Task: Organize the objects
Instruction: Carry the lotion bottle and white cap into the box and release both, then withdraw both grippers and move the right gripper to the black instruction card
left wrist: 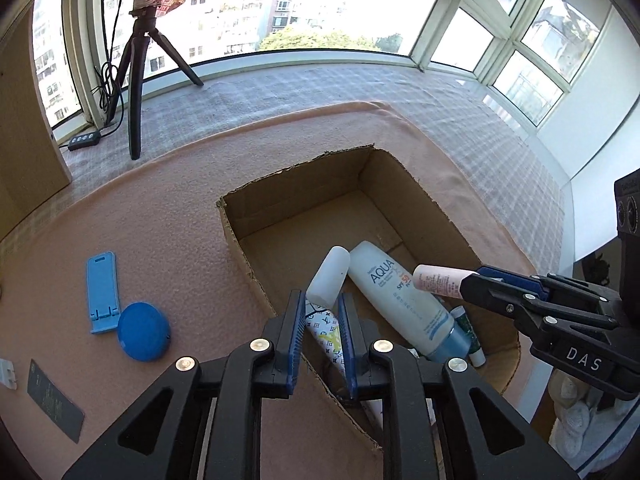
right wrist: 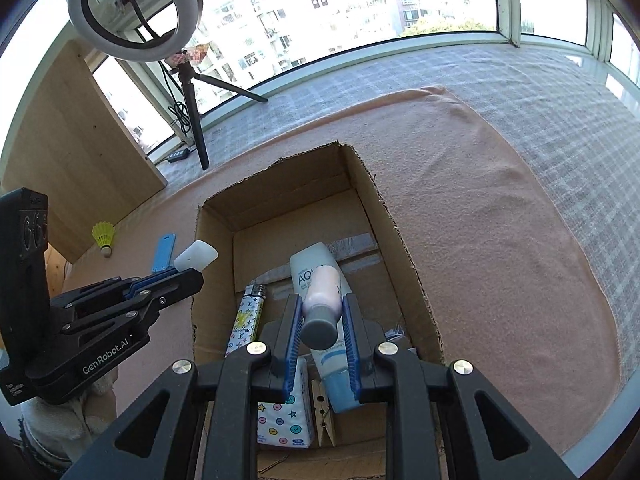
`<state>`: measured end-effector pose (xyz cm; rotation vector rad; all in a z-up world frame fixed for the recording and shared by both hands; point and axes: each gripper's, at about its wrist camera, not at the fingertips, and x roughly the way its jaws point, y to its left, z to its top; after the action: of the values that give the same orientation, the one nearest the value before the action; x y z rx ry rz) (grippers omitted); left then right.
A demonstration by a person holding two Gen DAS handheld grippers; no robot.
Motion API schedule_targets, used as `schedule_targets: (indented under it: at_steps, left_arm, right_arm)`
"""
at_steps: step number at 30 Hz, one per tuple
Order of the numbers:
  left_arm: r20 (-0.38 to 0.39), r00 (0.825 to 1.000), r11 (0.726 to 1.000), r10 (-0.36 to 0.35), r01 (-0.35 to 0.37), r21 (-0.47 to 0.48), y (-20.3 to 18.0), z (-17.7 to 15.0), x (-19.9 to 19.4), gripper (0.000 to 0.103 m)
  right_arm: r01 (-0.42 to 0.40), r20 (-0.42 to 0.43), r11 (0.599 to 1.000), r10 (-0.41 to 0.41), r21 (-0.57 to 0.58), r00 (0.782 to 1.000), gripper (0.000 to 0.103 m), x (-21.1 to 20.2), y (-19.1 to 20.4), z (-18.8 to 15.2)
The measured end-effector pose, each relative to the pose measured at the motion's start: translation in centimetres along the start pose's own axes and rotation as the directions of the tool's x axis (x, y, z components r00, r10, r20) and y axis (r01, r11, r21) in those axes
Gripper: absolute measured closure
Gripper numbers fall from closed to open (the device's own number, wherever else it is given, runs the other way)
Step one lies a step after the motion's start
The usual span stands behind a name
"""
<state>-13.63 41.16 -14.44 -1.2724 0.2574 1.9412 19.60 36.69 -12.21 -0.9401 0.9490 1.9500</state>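
An open cardboard box sits on a pink cloth. Inside lie a white AQUA bottle, a patterned lighter, a green tube, a tissue pack and a clothespin. My left gripper hangs over the box's left wall. Its jaws stand apart, and the lower end of a white block sits loosely between the tips. My right gripper is shut on a pink bottle with a grey cap, above the box.
Left of the box on the cloth lie a blue phone stand, a blue round disc, a black card and a yellow shuttlecock. A tripod with a ring light stands by the window.
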Motion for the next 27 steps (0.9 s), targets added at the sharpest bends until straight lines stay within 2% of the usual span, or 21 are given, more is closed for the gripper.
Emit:
schedule_targets:
  at_steps: [1, 3, 5, 11, 16, 22, 27]
  left_arm:
    - [0.009, 1.0, 1.0, 0.003, -0.003, -0.001, 0.1, -0.1, -0.2, 0.067]
    - [0.022, 1.0, 1.0, 0.019, -0.019, 0.004, 0.3, -0.2, -0.8, 0.065]
    - [0.03, 0.999, 1.0, 0.025, -0.024, -0.004, 0.7, -0.4, -1.3, 0.065]
    - [0.041, 0.998, 0.998, 0.037, -0.035, -0.047, 3.2, -2.0, -3.3, 0.065]
    - [0.026, 0.997, 0.994, 0.075, -0.073, -0.087, 6.0, -4.9, -5.1, 0.065]
    - [0.025, 0.992, 0.979, 0.124, -0.118, -0.164, 10.0, -8.8, -8.3, 0.065]
    - [0.033, 0.987, 0.959, 0.16, -0.148, -0.24, 13.3, -12.7, -11.7, 0.065]
  right_arm:
    - [0.004, -0.004, 1.0, -0.004, -0.009, 1.0, 0.079, 0.0, 0.2, 0.0]
    - [0.016, 0.0, 1.0, -0.016, -0.019, 1.0, 0.058, 0.0, 0.6, -0.1]
    - [0.019, 0.014, 1.0, -0.018, -0.019, 1.0, 0.051, -0.3, 0.8, -0.2]
    - [-0.02, 0.006, 0.999, 0.021, -0.034, 1.0, 0.051, -0.6, 2.2, -0.4]
    - [-0.055, 0.0, 0.995, 0.055, -0.08, 0.998, 0.051, -0.7, 4.5, -0.7]
    - [-0.096, -0.025, 0.982, 0.093, -0.163, 0.995, 0.051, 0.3, 8.7, -1.5]
    - [-0.131, -0.071, 0.951, 0.116, -0.279, 0.991, 0.051, 1.5, 13.6, -2.5]
